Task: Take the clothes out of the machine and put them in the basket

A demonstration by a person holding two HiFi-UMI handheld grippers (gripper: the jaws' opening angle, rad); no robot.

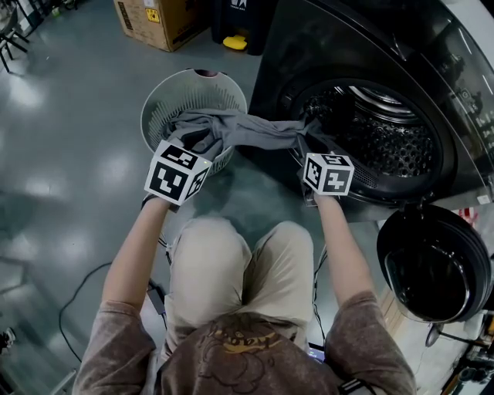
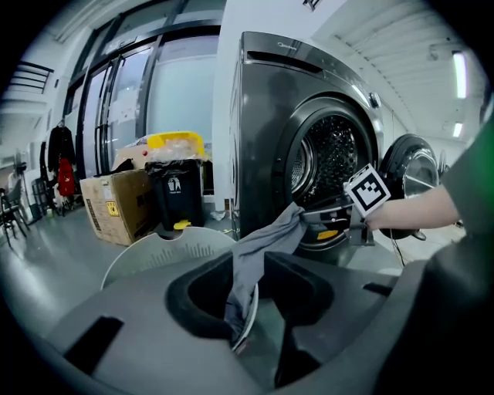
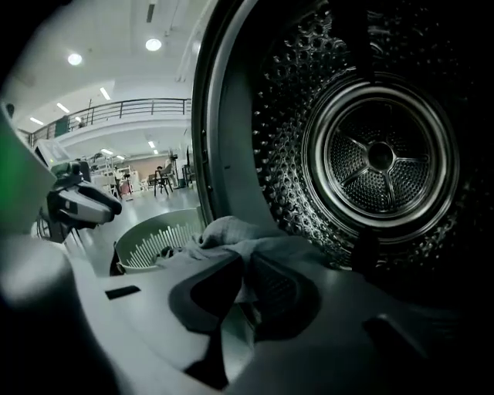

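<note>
Between machine (image 1: 309, 46) and basket (image 1: 154, 100), left tongs (image 2: 245, 307) and right tongs (image 3: 241, 297) both clench one grey garment (image 1: 255, 131), stretched, likely to clear the drum's rim

Far end of gray garment (image 1: 247, 131) behind right tool (image 1: 309, 150) (perhaps inside the drum (image 1: 394, 139)); cardboard box (image 1: 158, 21) partly past top edge.

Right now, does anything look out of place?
Only the gray garment: it stretches from the washer drum to the white basket, held by the left gripper and right gripper. Nothing looks spilled or damaged.
</note>
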